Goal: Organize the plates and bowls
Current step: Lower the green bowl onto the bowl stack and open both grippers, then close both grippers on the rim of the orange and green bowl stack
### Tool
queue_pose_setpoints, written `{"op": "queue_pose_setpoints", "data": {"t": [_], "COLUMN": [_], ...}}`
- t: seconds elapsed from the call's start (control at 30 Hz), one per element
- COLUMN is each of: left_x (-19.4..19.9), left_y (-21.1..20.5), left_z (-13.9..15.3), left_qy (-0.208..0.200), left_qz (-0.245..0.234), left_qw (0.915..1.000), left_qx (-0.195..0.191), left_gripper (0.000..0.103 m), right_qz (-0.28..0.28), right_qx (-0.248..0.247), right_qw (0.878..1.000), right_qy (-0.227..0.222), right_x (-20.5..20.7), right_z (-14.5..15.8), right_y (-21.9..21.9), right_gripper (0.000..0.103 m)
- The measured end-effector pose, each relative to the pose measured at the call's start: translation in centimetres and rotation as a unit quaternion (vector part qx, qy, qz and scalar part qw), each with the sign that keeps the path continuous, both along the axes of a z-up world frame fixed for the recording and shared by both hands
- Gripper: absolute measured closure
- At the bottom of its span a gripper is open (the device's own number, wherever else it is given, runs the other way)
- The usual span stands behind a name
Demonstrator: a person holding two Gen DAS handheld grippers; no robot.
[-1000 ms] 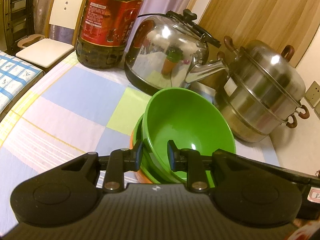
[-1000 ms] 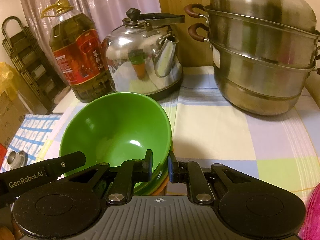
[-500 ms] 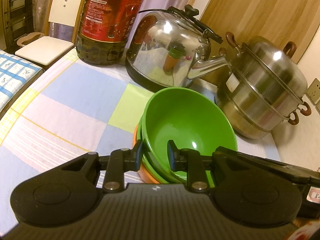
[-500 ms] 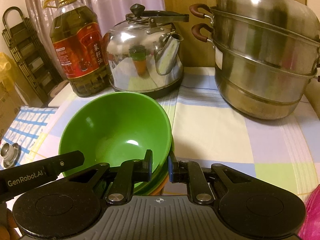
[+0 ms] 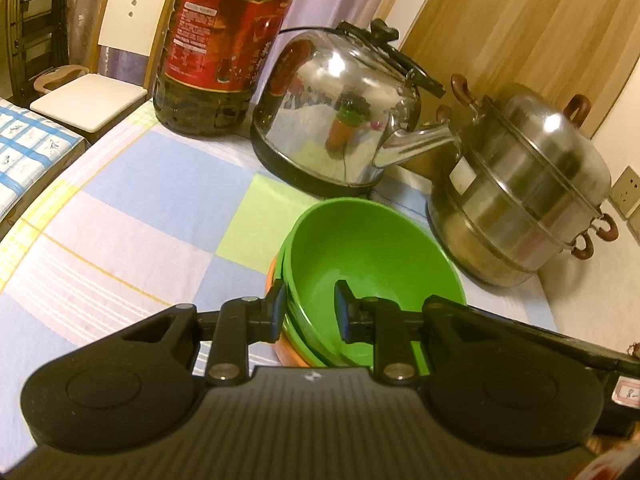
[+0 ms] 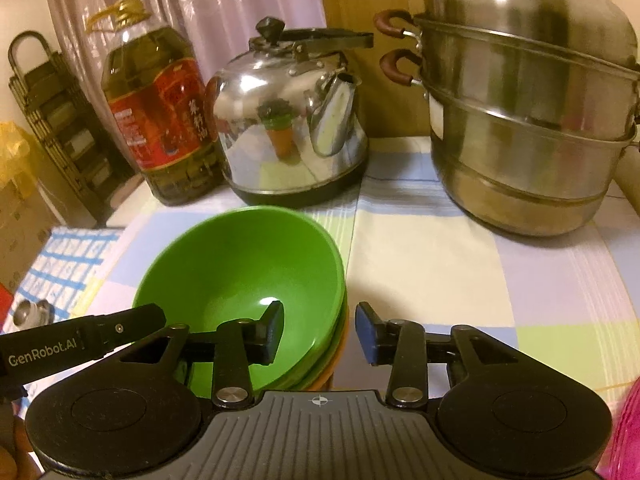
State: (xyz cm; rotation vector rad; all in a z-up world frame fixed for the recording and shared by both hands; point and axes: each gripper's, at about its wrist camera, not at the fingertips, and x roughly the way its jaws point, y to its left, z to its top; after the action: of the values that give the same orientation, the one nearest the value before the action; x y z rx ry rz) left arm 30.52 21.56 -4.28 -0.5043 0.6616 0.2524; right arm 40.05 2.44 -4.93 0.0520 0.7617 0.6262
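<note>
While the green bowl [image 6: 240, 276] sits nested on top of the bowl stack [image 5: 294, 344] on the checked counter [image 6: 432, 264], the left gripper [image 5: 308, 312] has its jaws clamped on the stack's near rims. The right gripper [image 6: 320, 330] has just been opening, so its jaws straddle the rim without touching. Kettle [image 6: 288, 136], oil bottle [image 6: 160, 120] and steamer pot [image 6: 528, 120] stand behind.

left tongs [image 5: 308, 312] clamped, right tongs [image 6: 318, 334] just parting
</note>
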Motion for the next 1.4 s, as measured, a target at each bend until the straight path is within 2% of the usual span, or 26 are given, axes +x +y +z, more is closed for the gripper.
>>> {"op": "queue_pose_setpoints", "data": {"t": [0.33, 0.47, 0.53, 0.63, 0.77, 1.03, 1.4], "left_x": [-0.9, -1.5, -1.7, -1.9, -2.0, -1.7, -0.6], "left_y": [0.5, 1.0, 1.4, 1.8, 2.2, 2.3, 2.1], "left_z": [1.1, 1.5, 1.4, 1.1, 0.7, -0.3, -0.8], "left_qy": [-0.019, -0.025, -0.021, -0.012, 0.001, 0.011, 0.013], "left_qz": [0.010, 0.019, 0.021, 0.025, 0.027, 0.029, 0.024], "left_qw": [0.9998, 0.9995, 0.9996, 0.9996, 0.9996, 0.9992, 0.9989], "left_qx": [0.003, 0.003, -0.001, -0.006, -0.007, -0.026, -0.039], "left_gripper": [0.079, 0.065, 0.064, 0.052, 0.045, 0.043, 0.043], "right_qz": [-0.014, -0.018, -0.020, -0.024, -0.032, -0.039, -0.039], "right_qx": [0.022, 0.033, 0.038, 0.045, 0.057, 0.079, 0.092], "right_qw": [1.000, 0.999, 0.999, 0.999, 0.997, 0.992, 0.989], "right_qy": [-0.016, -0.012, -0.003, 0.015, 0.039, 0.090, 0.107], "right_x": [-0.7, -1.0, -0.9, -0.8, -0.7, 0.0, 0.7], "right_z": [1.4, 1.9, 1.9, 1.6, 1.3, 0.3, 0.0], "right_y": [-1.6, -2.8, -3.3, -3.9, -4.8, -5.9, -5.5], "right_gripper": [0.060, 0.059, 0.058, 0.053, 0.052, 0.049, 0.048]}}
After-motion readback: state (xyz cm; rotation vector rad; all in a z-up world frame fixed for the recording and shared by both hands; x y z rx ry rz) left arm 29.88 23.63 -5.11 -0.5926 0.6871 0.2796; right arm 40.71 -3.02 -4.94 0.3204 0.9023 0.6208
